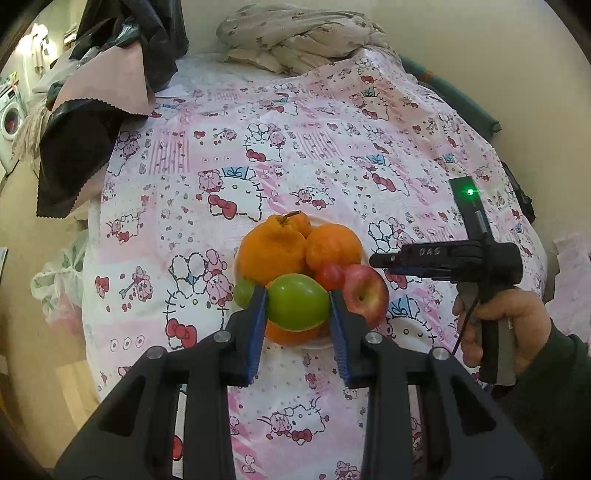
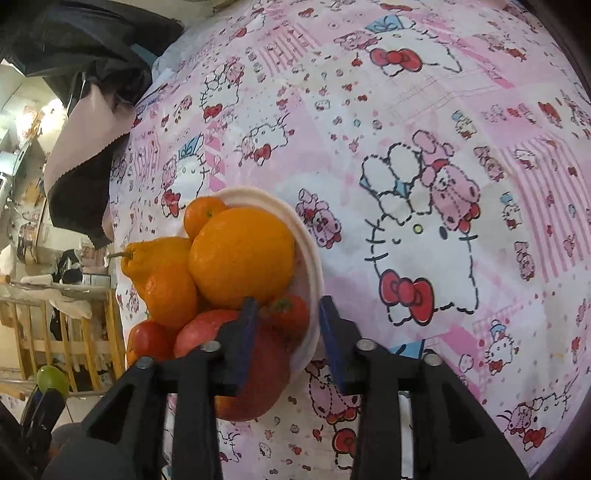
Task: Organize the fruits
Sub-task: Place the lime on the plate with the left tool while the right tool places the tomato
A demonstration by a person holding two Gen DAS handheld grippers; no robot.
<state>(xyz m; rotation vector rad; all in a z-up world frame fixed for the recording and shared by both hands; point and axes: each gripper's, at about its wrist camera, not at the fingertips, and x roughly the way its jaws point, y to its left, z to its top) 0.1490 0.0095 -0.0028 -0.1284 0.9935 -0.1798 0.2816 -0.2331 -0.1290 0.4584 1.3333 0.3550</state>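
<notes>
A white plate [image 2: 303, 229] on the bed holds a pile of fruit: a bumpy orange with a stem [image 1: 271, 249], a round orange [image 1: 334, 245], a red apple [image 1: 365, 291], a small red tomato [image 1: 328, 276] and a second green fruit [image 1: 243, 292]. My left gripper [image 1: 297, 301] is shut on a green apple [image 1: 297, 306] just above the pile. My right gripper [image 2: 284, 317] is open, its fingers either side of the plate's rim, with a tomato [image 2: 290, 314] between them. The right gripper also shows in the left wrist view [image 1: 384, 260], beside the plate.
A pink and white cartoon-print sheet [image 1: 303, 147] covers the bed. Dark and pink clothes [image 1: 96, 92] hang over its far left corner. A crumpled beige blanket [image 1: 295, 33] lies at the far edge. A plastic bag [image 1: 59, 280] sits on the floor at left.
</notes>
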